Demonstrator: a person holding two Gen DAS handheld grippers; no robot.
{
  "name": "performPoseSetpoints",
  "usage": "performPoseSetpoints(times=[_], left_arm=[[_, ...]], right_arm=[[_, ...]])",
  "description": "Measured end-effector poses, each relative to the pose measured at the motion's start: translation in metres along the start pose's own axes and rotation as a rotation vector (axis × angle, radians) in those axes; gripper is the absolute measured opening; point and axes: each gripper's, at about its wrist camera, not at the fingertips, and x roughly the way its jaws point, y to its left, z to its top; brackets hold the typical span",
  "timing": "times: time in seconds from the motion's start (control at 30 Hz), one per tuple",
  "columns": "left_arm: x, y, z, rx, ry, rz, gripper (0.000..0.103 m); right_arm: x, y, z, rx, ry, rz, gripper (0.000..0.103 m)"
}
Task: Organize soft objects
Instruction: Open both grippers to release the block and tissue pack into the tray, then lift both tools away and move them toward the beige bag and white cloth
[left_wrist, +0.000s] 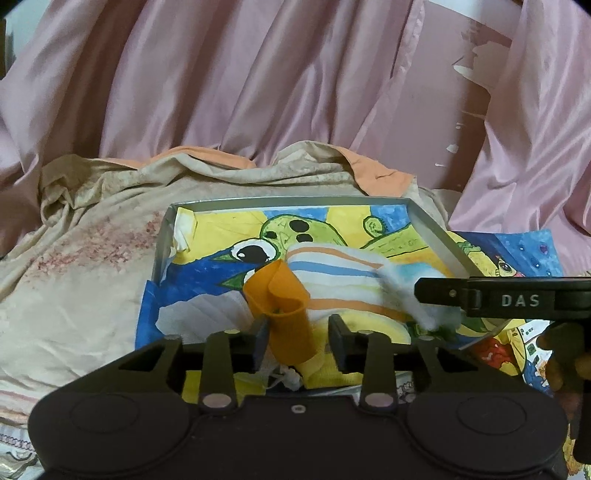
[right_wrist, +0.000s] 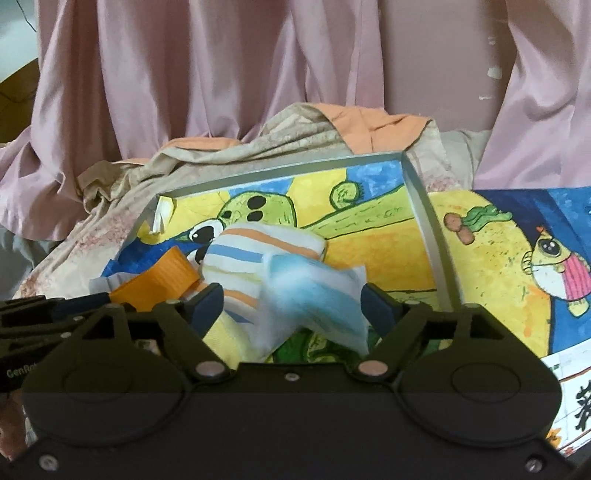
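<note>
A shallow silver-rimmed tray (left_wrist: 288, 201) (right_wrist: 280, 168), lined with a cartoon drawing, holds a pile of soft cloths. A folded striped cloth (left_wrist: 332, 280) (right_wrist: 255, 251) lies in the middle on a yellow cloth (left_wrist: 369, 325) (right_wrist: 225, 339). My left gripper (left_wrist: 299, 339) is open at the tray's near edge. An orange cloth (left_wrist: 284, 306) (right_wrist: 162, 284) stands between its jaws, close to the left finger. My right gripper (right_wrist: 291, 306) is wide open around a blurred white-and-blue cloth (right_wrist: 310, 295) (left_wrist: 410, 284), and its pads stand clear of it.
A crumpled beige and orange blanket (left_wrist: 92, 229) (right_wrist: 221, 155) lies left of and behind the tray. Pink curtains (left_wrist: 221, 74) hang at the back. A painted sheet (right_wrist: 517, 251) spreads to the tray's right. A hand (left_wrist: 561, 354) holds the right tool's black housing (left_wrist: 517, 299).
</note>
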Motion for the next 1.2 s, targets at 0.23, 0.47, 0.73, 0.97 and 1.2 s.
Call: performPoseSetpoints(times=[0.23,0.47,0.73,0.97,1.2], left_arm=[[-0.029,-0.013,0.004,-0.001,-0.047,0.006,0.065],[-0.084,-0.028,0.002,-0.038,-0.170,0.014,0.081],[-0.161,-0.050,-0.014,-0.047,-0.364,0.023,0.100],[-0.220,-0.069,-0.034,-0.029,-0.463,0.009,0.102],[-0.269,-0.081,-0.065,-0.001,-0.509,0.019,0.102]], right_arm=[[-0.046,-0.011,0.003,0.000,-0.084,0.014,0.092],[-0.111,-0.011,-0.001,-0.063,-0.223,0.024,0.102],[-0.186,-0.006,-0.010,-0.077,-0.342,0.073,0.102],[-0.244,0.004,-0.020,-0.121,-0.398,0.101,0.102],[-0.304,0.022,-0.039,-0.189,-0.460,0.122,0.103]])
